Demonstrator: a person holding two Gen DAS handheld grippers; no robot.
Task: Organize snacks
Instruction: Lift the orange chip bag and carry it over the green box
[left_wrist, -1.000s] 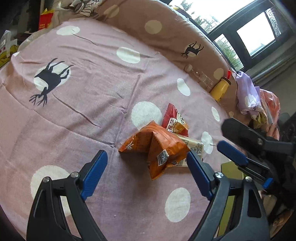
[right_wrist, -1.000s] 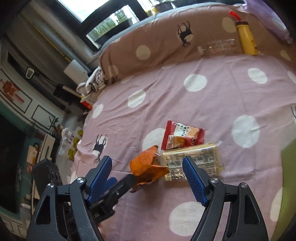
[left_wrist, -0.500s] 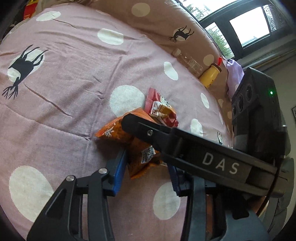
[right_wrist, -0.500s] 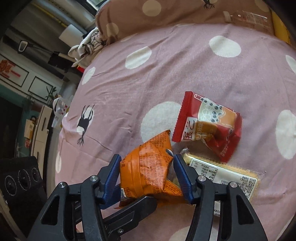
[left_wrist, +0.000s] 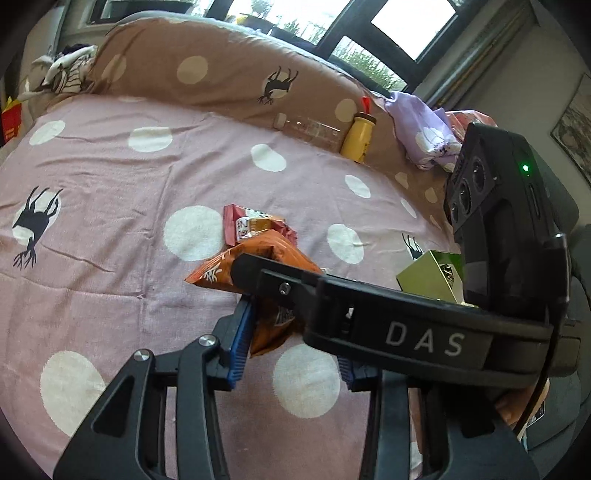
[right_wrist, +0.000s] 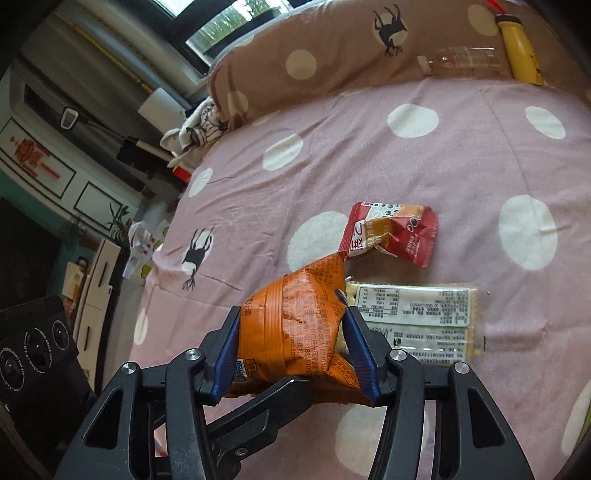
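While closing, both claws (left (left_wrist: 291, 343), right (right_wrist: 291, 354)) pinch orange packet (right_wrist: 295, 325).

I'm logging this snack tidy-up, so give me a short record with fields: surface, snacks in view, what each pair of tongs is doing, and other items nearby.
surface: pink polka-dot bedsheet with deer prints
held snack: crinkled orange foil snack bag, between both pairs of tongs
left tongs: closing on the orange bag
right tongs: closing, blue pads on the bag's sides
snacks lying: red foil packet; clear-wrapped pale cracker pack, beside each other
near pillow: yellow squeeze bottle, clear plastic bottle lying down
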